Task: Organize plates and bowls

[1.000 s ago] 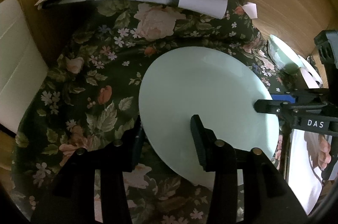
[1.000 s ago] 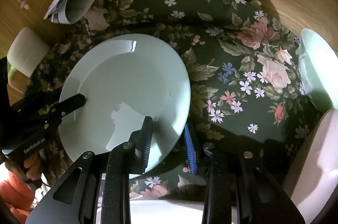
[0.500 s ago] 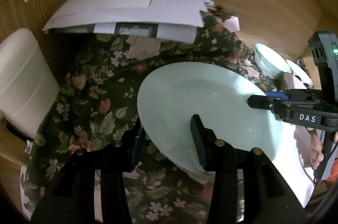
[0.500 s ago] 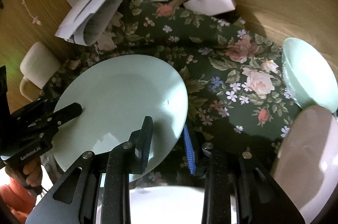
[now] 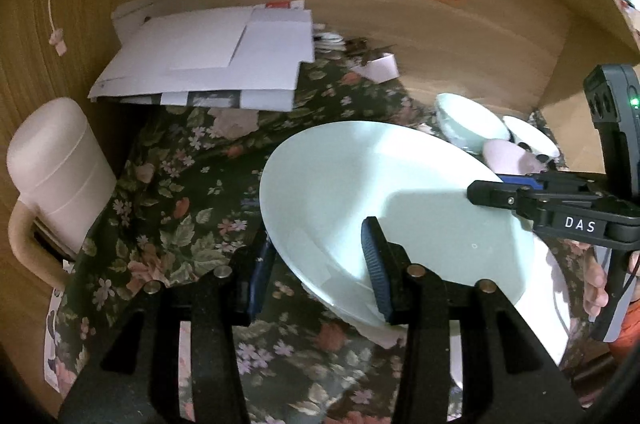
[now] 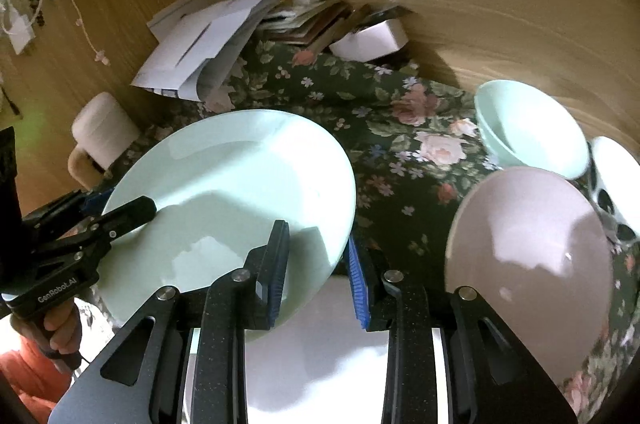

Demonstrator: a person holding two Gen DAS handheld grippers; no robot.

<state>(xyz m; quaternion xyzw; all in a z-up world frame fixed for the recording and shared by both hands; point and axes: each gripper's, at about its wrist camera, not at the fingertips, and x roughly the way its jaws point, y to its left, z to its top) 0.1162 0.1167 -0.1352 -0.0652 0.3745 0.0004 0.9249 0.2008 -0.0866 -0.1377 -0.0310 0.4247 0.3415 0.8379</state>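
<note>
A dark green tablecloth printed with pink roses and small flowers (image 6: 404, 144) covers the table, which sits against pale wood-grain wall panels (image 6: 500, 24) carrying orange and pink paper notes. The landmark is the round, glossy, pale mint-green plate (image 6: 232, 200), smooth and shallow with a slightly raised rim; it is tilted above the cloth, gripped at opposite edges. The left gripper (image 5: 316, 260) pinches the plate's near rim between its blue ribbed pads, one finger over the top face and the other below, the jaws narrow and closed on the rim. The right gripper (image 6: 318, 260) clamps the plate's opposite edge the same way, its jaws narrow around the thin rim. Beyond the plate, at the wall, lies a loose stack of white envelopes and papers (image 5: 208, 64) beside a small white box (image 6: 368, 40). To the plate's far left stands a matte cream cylindrical jug with a handle (image 5: 56, 176). To the right of the plate, seen from the right wrist, sit a pale mint-green bowl (image 6: 532, 128), a smooth pale pink bowl (image 6: 528, 264) nearer the camera, and a white bowl with dark spots (image 6: 616, 184) at the frame's edge. Directly beneath the plate's near edge lies a flat white plate (image 6: 316, 352) on the cloth.
</note>
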